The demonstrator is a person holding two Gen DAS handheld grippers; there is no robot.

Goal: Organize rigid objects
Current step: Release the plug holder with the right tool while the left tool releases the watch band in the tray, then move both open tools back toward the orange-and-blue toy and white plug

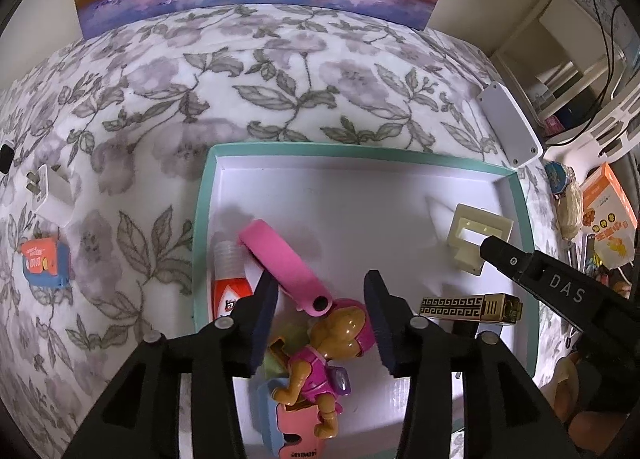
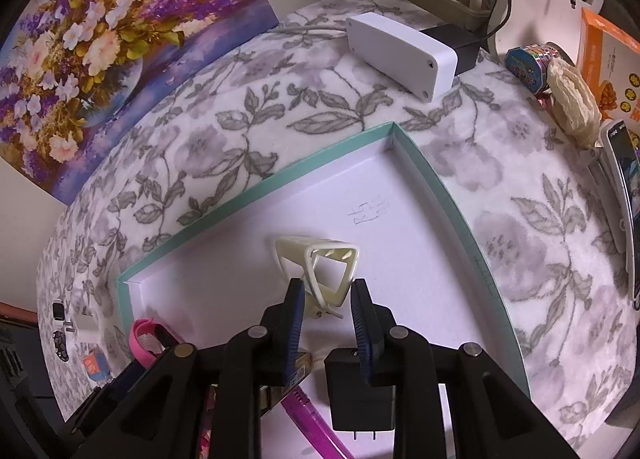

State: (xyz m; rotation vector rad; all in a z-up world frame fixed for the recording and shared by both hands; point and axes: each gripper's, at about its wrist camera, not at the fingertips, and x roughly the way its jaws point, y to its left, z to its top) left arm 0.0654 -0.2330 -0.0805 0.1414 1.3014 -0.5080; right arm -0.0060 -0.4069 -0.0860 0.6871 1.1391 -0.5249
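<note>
Landmark: the shallow teal-rimmed white cardboard tray (image 1: 202, 219). My left gripper (image 1: 320, 323) hangs over its near edge, fingers apart, pads clear of the pink-suited plastic puppy figure (image 1: 324, 363) lying in the tray between them. Looks released, so I'd lift straight up without clipping the pink silicone band (image 1: 280, 259). My right gripper (image 2: 326, 315) is over the tray's right half, fingers narrowly apart around the cream plastic clip stand (image 2: 320, 271); whether it's actually pinched I can't tell. Set it flat, then open.

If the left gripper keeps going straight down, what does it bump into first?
Probably the toy dog, lying in the teal box right between the left gripper's open fingers. Depth is hard to judge.
</note>
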